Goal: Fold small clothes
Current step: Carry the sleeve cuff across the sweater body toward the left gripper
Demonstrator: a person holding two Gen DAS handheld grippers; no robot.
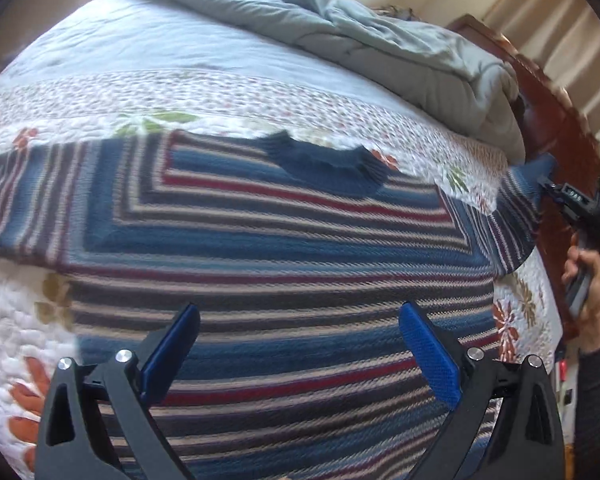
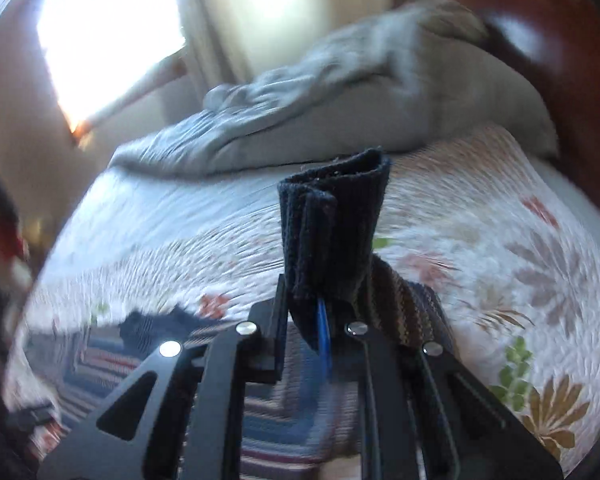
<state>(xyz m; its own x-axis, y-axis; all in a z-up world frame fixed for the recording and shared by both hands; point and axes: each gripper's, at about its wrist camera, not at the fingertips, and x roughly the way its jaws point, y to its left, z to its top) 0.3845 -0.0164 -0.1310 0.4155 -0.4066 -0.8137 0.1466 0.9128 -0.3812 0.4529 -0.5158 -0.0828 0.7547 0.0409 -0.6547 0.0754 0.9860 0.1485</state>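
left gripper (image 1: 300,344) jaws wide apart above striped sweater (image 1: 260,240) | right gripper (image 2: 304,320) jaws clamp sleeve cuff (image 2: 334,224)

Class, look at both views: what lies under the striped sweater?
The striped sweater lies on a floral quilt, seen all around it. The quilt beneath is covered. The right gripper holds its cuff.

Left wrist view: no legible text, brand or number on any surface.
Right tongs (image 1: 550,188): a small panel on the black body carries pale marks, too blurred to read.
Indicator: a small green light shows on the same body; it is a lamp, not a character.
Right wrist view: nothing readable; the picture is blurred throughout.
Sweater (image 1: 284,264): stripes only, no label visible.
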